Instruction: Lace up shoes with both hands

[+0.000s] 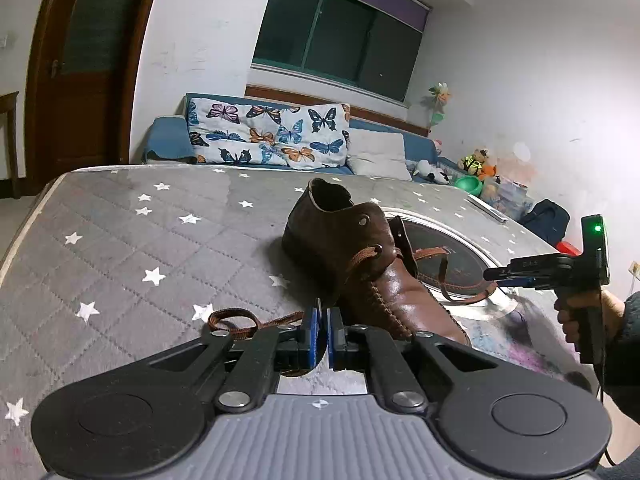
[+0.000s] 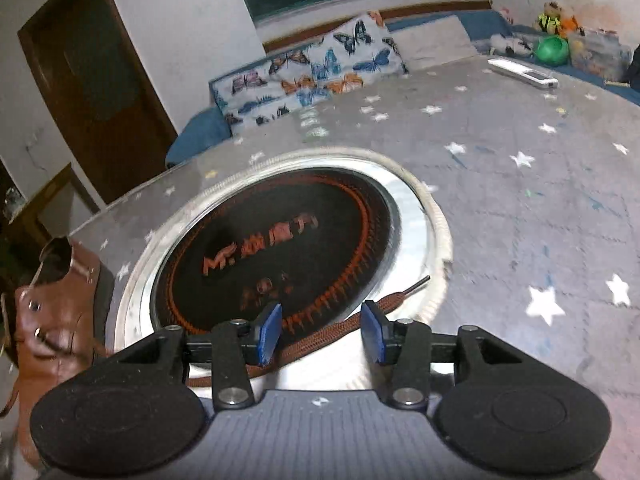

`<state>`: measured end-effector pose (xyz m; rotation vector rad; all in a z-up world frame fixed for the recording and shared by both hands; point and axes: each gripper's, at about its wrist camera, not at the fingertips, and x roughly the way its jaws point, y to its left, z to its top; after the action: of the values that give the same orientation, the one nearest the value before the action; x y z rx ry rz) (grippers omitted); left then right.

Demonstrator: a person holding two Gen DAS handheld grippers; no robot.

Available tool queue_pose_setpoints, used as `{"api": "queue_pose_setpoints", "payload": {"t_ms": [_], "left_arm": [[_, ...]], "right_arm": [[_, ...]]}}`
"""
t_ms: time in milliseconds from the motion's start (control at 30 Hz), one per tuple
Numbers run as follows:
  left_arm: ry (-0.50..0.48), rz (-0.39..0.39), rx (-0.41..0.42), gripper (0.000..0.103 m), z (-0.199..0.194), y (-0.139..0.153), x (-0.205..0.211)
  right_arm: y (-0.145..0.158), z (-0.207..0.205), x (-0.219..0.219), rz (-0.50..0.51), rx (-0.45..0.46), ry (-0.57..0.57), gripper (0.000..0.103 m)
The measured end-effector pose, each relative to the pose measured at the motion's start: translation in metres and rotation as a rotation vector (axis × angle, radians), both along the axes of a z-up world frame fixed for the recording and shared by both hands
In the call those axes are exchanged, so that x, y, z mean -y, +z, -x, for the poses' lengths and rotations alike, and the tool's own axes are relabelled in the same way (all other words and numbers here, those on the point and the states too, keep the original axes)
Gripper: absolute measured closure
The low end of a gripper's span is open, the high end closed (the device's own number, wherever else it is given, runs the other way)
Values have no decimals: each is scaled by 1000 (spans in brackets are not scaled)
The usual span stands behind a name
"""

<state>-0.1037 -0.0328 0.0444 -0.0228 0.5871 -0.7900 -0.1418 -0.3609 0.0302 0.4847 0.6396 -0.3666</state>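
My left claw (image 1: pixel 323 334) is pressed together, its blue pads (image 1: pixel 313 332) nearly touching; a thin sliver stands up between them, probably the lace tip, though I cannot confirm it. Just beside the left pad, one end of the brown lace (image 1: pixel 244 320) lies in a loose loop on the mattress (image 1: pixel 120 248). Directly beyond the claw sits the brown leather shoe (image 1: pixel 360 264), toe toward me, heel and opening facing away. The lace passes through an eyelet on the shoe's side and crosses to the far side.

My right claw (image 2: pixel 321 330) is spread wide, pads apart. The other lace end (image 2: pixel 344 328) runs diagonally through the gap between the pads, and I cannot tell whether it touches either pad. Its dark tip rests at the rim of a round black mat (image 2: pixel 276 248) with orange lettering, lying on the grey star-printed mattress. The shoe (image 2: pixel 52 312) appears at the left edge of this view, blurred.

In the left view, a hand (image 1: pixel 576 316) grips the right claw's handle to the right of the shoe. A white remote control (image 2: pixel 524 72) lies near the mattress's far edge, and a butterfly-print pillow (image 1: pixel 264 136) stands behind it.
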Motion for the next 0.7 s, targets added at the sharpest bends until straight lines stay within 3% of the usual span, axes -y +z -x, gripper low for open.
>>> {"api": "queue_pose_setpoints", "payload": {"t_ms": [167,367,467,600,633,700], "left_arm": [[-10,-48,-22,97,-4,-10,10],[-28,-86,-31,95,-5,-18,15],[-28,-96,-36,89,-6,-21,16],[-21,-96,-14,73,-3,-19,14],[-19,-93,-12,72,-3,-19,13],[-12,-90,-12,72,-4,-19,11]], "right_arm": [[-2,-6,-12,91,-12,3,64],[1,3,-11,74,-13,-76,66],[0,-2,-12,77,-14,-80,65],[-2,-14,-14,85,-17,-80,66],[-3,-17,-14,87,-18,-80,69],[-5,-22,-15,91,-20,-80,95]]}}
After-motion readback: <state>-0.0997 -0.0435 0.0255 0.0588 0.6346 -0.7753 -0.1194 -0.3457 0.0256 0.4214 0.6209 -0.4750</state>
